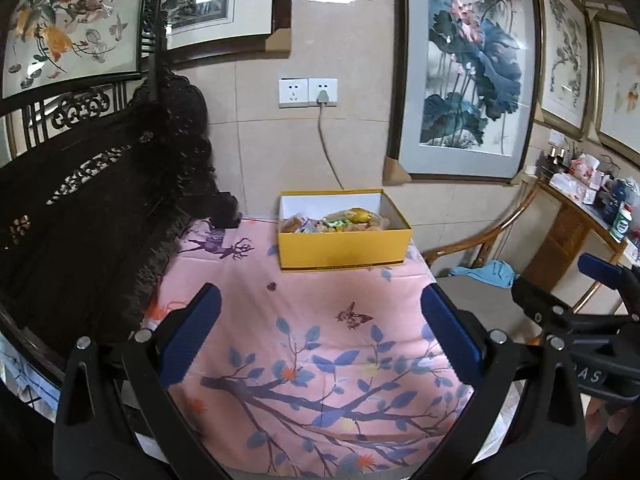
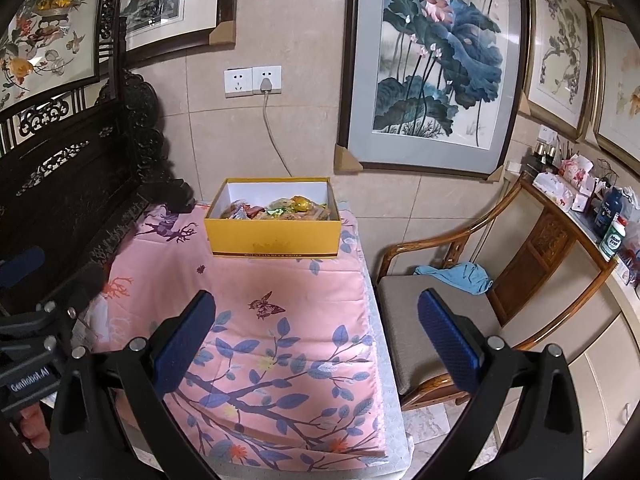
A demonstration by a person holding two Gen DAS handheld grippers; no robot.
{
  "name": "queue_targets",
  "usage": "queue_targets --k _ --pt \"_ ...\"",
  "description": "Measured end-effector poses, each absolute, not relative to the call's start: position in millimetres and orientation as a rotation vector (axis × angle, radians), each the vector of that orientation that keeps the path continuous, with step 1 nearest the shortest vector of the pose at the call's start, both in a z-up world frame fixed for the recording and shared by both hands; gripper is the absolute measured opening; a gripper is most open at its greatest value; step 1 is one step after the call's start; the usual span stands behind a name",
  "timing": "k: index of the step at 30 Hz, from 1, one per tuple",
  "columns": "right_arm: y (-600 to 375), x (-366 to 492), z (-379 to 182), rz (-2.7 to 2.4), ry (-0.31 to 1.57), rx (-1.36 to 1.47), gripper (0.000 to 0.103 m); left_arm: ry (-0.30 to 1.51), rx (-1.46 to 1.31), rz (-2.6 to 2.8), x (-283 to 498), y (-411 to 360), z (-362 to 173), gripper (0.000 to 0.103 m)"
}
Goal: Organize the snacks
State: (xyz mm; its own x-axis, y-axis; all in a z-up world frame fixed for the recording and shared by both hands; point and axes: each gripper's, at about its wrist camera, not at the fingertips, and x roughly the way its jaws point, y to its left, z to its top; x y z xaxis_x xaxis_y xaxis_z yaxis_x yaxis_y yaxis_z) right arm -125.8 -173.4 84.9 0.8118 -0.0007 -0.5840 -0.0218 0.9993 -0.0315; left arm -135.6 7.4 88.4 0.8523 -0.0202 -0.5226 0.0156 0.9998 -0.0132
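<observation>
Now the yellow box [image 1: 345, 246] with the snacks [image 1: 334, 222] inside stands at the far end of the pink floral cloth [image 1: 320, 340], near the wall, with its long side across my view. From my left gripper [image 1: 320, 344] it lies straight ahead and well apart. From my right gripper [image 2: 316, 344] it lies ahead but a little to the left, so I judge the left one is better lined up. Both grippers have their fingers spread wide and hold nothing. No snack lies outside the box on the cloth.
</observation>
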Motion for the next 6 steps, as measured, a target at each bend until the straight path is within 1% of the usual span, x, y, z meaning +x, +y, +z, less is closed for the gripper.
queue_targets --k 6 --pt "-176.3 -124.9 87.5 0.013 0.619 -0.035 0.102 0.603 -0.03 -0.015 -129.1 9.8 84.0 0.101"
